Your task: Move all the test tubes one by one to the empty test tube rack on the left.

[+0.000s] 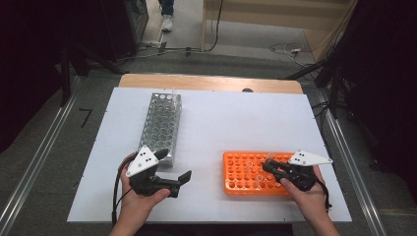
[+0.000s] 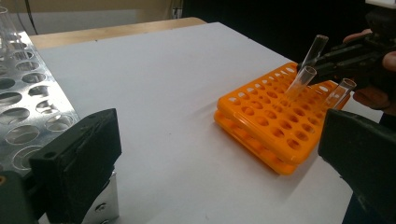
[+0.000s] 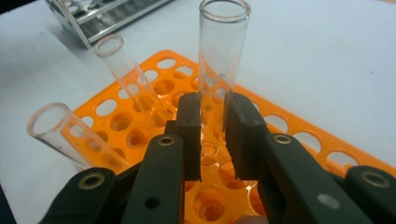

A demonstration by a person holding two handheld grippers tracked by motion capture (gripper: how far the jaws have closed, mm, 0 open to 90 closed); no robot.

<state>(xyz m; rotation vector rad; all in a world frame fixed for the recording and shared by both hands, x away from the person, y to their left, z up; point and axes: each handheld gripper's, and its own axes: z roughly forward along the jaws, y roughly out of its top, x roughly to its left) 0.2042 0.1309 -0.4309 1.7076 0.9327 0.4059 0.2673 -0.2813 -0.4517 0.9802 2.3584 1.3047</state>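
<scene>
An orange tube rack (image 1: pixel 236 173) (image 2: pixel 266 122) (image 3: pixel 292 131) lies on the white table at the right. My right gripper (image 1: pixel 268 166) (image 3: pixel 215 140) is over it, shut on an upright clear glass test tube (image 3: pixel 220 70) (image 2: pixel 314 49) whose lower end is at a rack hole. Two more empty tubes (image 3: pixel 128 79) (image 3: pixel 70 137) lean in nearby holes. My left gripper (image 1: pixel 174 164) (image 2: pixel 219 163) is open with nothing between its fingers, low over the table by the near end of a metal tube rack (image 1: pixel 161 123) (image 2: pixel 28 102).
The white board (image 1: pixel 221 118) covers a wooden table whose far edge (image 1: pixel 206 81) shows behind it. Metal rails run along both sides on the floor. A person's shoe (image 1: pixel 167 22) and cables lie on the floor beyond the table.
</scene>
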